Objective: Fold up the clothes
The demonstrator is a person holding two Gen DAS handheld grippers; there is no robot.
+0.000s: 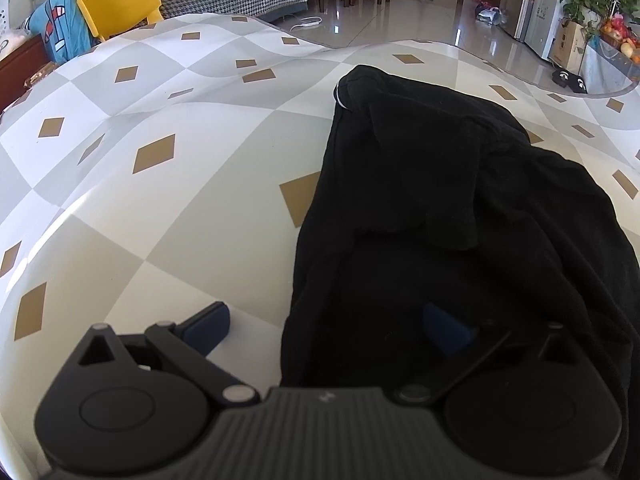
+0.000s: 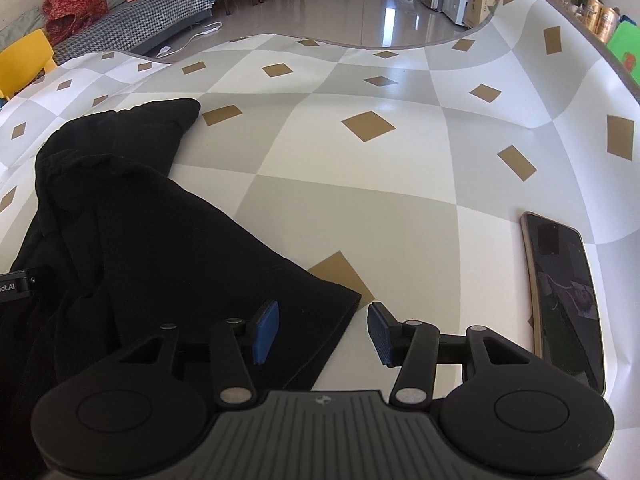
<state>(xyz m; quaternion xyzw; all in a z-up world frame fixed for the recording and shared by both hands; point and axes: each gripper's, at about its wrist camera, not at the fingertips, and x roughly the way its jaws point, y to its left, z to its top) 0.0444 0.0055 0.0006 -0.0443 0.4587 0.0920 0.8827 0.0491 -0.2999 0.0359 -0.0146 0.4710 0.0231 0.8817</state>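
Two handheld grippers poised over a crumpled black cotton garment (image 1: 460, 208) on a worktop covered in a grey-and-white checked cloth (image 1: 160, 208).

The left gripper (image 1: 326, 330) gapes wide, straddling the garment's near left edge. The right gripper (image 2: 322, 330), jaws parted, frames its near right corner. A dark flat smartphone (image 2: 564, 296) lies near the worktop's right edge.

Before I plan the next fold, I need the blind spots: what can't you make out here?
- Black garment: its type and layout; bunched up, cut off by the left view's right edge.
- Left tongs: whether they touch the cloth.
- Phone: near end hidden behind the right tongs.
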